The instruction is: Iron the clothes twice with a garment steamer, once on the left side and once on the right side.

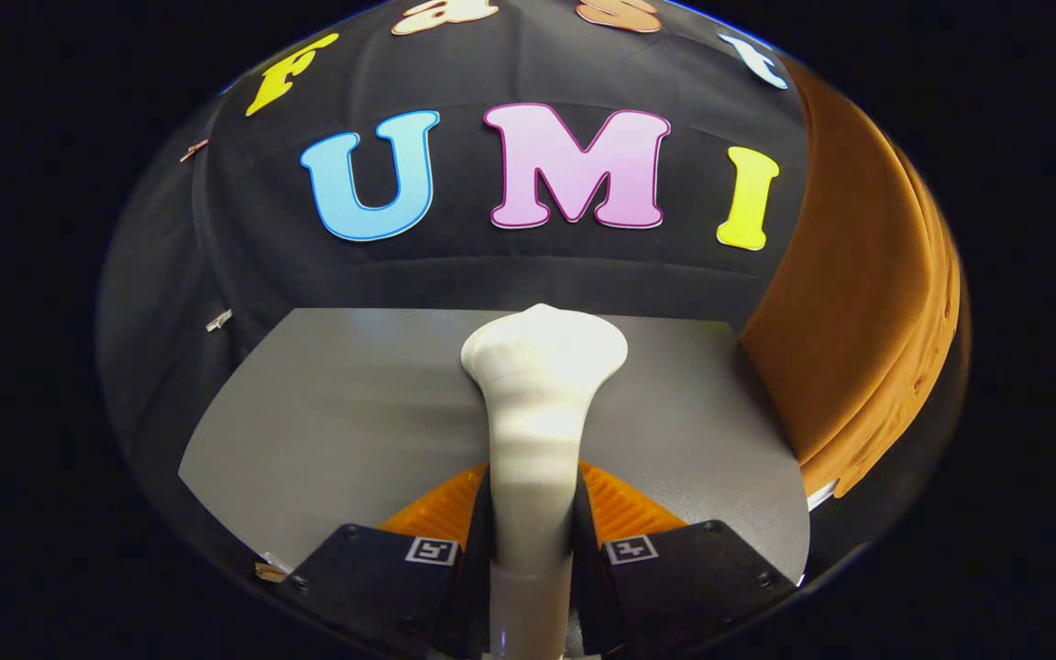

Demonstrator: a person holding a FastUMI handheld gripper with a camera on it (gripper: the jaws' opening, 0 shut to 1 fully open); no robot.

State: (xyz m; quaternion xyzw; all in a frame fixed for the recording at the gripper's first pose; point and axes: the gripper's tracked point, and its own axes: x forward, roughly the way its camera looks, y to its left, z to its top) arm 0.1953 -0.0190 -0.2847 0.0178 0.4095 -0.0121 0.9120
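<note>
A white garment steamer (537,412) stands up between my fingers, its handle pinched from both sides and its wide head pointing away from me over the grey tabletop (326,412). My gripper (533,513) is shut on the handle. An orange-brown garment (849,321) hangs to the right, beyond and beside the steamer's head, with its lower hem near the table's right edge. The steamer's head is apart from the garment, aimed toward the booth's back wall.
The grey tabletop spreads ahead of the fingers, with open room on its left half. The black cloth wall (244,275) closes the back and left. Small clips (219,319) hold the cloth on the left.
</note>
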